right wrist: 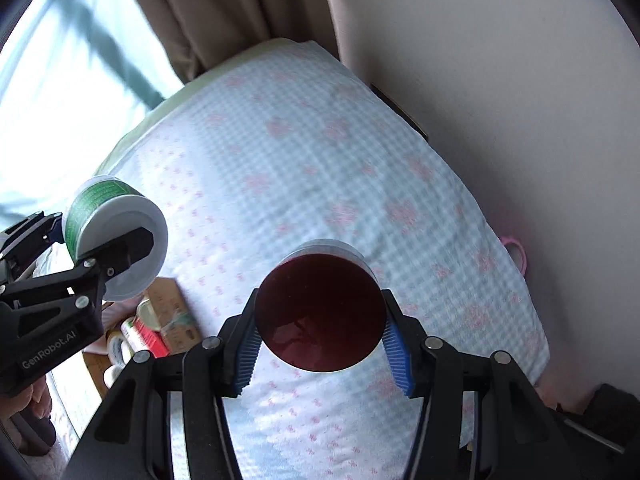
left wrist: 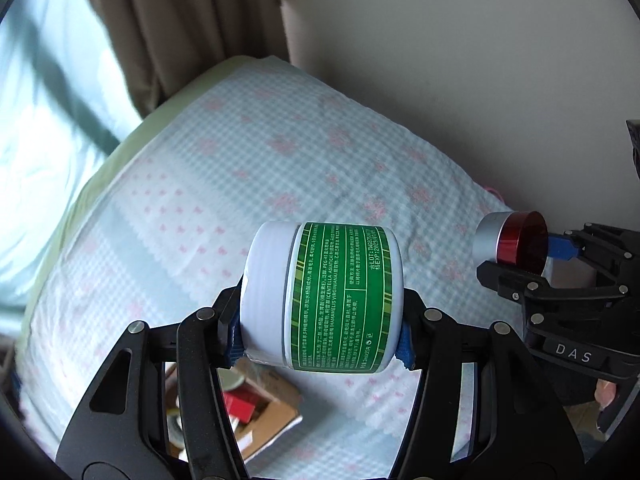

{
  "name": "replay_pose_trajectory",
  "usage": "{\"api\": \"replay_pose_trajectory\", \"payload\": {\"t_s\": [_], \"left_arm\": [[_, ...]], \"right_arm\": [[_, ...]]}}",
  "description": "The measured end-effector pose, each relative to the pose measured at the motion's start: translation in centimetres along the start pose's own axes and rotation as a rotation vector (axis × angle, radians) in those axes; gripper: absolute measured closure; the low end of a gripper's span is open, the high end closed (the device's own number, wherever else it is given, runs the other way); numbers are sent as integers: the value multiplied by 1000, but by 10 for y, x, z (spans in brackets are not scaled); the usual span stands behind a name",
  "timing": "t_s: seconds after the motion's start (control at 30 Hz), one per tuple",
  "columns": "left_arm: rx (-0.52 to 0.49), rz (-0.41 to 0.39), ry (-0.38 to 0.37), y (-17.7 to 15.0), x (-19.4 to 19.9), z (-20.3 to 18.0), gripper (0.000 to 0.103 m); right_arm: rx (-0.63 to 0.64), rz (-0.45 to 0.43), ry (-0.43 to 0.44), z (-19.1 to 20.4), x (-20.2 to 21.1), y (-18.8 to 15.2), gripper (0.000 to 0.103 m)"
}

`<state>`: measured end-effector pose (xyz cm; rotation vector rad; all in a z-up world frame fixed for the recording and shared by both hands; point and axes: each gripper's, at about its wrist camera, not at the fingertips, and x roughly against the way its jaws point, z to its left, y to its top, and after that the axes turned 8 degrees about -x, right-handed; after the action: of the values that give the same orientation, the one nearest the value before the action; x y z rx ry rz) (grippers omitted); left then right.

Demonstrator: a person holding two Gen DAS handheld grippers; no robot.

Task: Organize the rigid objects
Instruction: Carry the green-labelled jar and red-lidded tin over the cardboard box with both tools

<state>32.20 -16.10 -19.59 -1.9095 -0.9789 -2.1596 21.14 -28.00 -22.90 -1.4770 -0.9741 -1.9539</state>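
Left claw (left wrist: 322,316) clamps the green-labelled jar (left wrist: 324,296) sideways, axis across its fingers. Right claw (right wrist: 320,344) grips the red-capped jar (right wrist: 318,312), cap toward its camera. Both hang above the bed (left wrist: 240,184); the cardboard box (left wrist: 268,412) lies below the left claw, nearer.

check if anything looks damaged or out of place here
Nothing looks damaged or spilled. The left gripper holds a green-label jar on its side, lid on; the right gripper holds a red-and-silver jar, also sideways and closed. Both hang above the bed. The open cardboard box below holds a loose jumble.

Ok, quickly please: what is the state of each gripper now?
Left gripper: closed on the green-labelled white jar.
Right gripper: closed on the red-and-silver jar.
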Motion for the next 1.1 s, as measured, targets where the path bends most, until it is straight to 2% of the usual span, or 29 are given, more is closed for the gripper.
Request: {"api": "replay_pose_trajectory", "payload": {"t_s": [0.2,0.37,0.53,0.73,0.9,1.1], "left_arm": [[70,-50,72,-55,61,35,51],[127,-63,131,-109,100,67,50],[195,-52,172,-169,117,98,50],[285,-10,183,-243,108,131,50],[354,29,169,-293,75,147,50],[358,70,128,-317,14,154,50]], "right_arm": [[103,-16,48,63,30,-35,53],[173,-2,108,113,32,-67,53],[238,35,149,159,20,-101,53],[309,86,173,206,-10,-136,53],[332,128,174,236,-50,-157,53],[331,179,158,254,-106,-159,53]]}}
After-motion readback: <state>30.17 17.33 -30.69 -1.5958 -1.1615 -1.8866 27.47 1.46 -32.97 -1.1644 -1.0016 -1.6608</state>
